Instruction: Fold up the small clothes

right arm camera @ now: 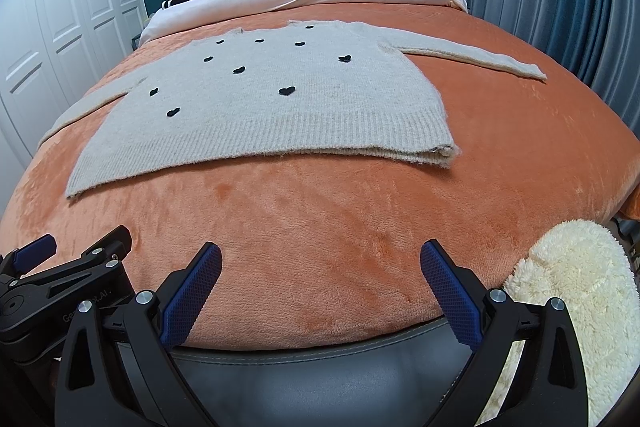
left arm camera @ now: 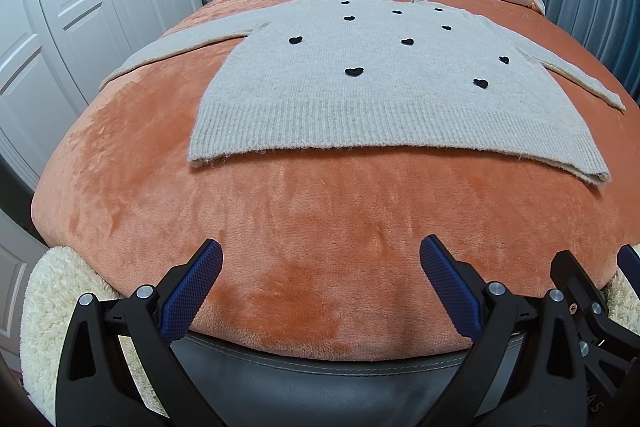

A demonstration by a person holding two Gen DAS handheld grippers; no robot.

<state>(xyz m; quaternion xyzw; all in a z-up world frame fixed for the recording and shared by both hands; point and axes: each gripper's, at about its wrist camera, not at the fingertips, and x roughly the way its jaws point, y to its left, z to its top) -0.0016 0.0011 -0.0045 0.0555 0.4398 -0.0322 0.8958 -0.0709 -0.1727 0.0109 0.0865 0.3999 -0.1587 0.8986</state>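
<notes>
Presently the sweater [left arm camera: 360,83] lies flat and face up on the orange blanket [left arm camera: 280,227], both sleeves spread outward and the ribbed hem [left arm camera: 320,131] nearest the foot of the bed. The left gripper [left arm camera: 320,259] and the right gripper [right arm camera: 320,259] hover side by side above the blanket's near edge, well apart from the garment; each has its jaws spread wide and holds nothing. No fold has been made, so the step in hand is judged to be the approach before the first fold. The next move likely calls for advancing each gripper to a sleeve or a hem corner, closing on the knit, then carrying that part inward across the body. Pinch both layers at the hem.
</notes>
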